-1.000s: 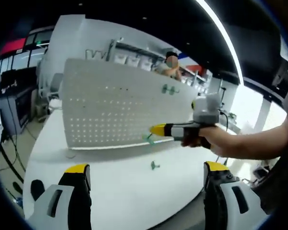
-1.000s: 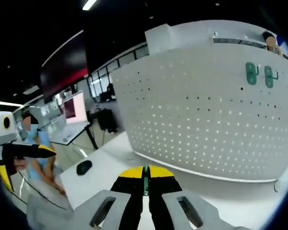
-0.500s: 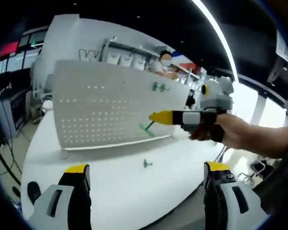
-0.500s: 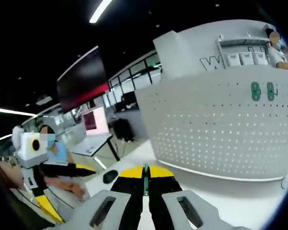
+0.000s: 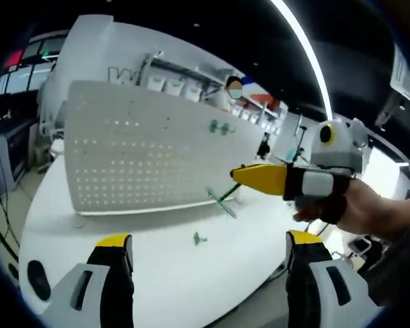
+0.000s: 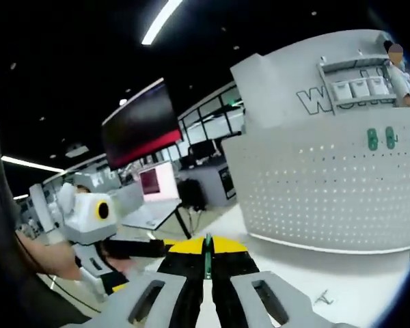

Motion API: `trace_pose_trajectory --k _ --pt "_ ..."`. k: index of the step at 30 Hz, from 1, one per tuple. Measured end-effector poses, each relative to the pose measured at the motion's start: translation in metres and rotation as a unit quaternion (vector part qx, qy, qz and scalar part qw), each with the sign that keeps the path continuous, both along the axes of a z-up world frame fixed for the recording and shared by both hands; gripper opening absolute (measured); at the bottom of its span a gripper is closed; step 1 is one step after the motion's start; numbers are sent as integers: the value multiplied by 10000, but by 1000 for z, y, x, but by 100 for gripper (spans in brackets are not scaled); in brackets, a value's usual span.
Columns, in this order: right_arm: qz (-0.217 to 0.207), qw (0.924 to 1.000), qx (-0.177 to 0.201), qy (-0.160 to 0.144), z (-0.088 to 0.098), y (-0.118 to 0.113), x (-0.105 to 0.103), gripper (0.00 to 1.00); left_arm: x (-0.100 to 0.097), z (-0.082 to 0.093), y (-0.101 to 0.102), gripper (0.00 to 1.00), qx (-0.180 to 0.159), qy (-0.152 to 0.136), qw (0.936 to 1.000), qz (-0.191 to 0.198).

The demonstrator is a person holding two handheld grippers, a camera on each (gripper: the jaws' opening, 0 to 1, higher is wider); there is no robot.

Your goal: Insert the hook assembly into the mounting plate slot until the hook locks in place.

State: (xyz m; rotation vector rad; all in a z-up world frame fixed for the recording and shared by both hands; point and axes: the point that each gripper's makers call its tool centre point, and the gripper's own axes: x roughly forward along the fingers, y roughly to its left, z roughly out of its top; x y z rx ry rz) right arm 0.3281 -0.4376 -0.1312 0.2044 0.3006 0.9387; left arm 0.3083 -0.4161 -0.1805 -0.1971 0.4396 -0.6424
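likely open-plan lab, desks (image 6: 150,213), monitors (image 6: 150,183)

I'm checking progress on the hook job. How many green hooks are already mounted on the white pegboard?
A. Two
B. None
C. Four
A: two green hooks sit side by side near the top of the pegboard, and the right gripper is shut on another.

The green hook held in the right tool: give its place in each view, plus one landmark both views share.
Left gripper view: the green hook sticks out from the right tool, right of centre, in front of the pegboard.
Right gripper view: the hook stands as a thin green sliver between the shut jaws, bottom centre.
Shared landmark: the pair of mounted green hooks high on the pegboard.
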Motion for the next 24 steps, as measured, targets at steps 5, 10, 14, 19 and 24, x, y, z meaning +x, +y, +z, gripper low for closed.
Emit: trace_pose_trajectory --k 5,10,14,19,24 --pt "22 9999 92 113 -4 5 -10 0 2 -2 1 81 -108 92 9999 3" --pt "54 9997 123 201 -9 9 -18 0 1 -2 0 71 -406 263 9988 -53" --pt "53 9996 193 190 -9 12 -23 0 1 -1 0 57 -553 313 9979 -110" --pt "48 9998 176 24 -8 14 -27 0 -2 -1 -2 48 -813 466 9955 -117" --pt "29 9996 268 -68 -3 15 -26 0 -6 0 -4 38 -1101 592 9920 -167"
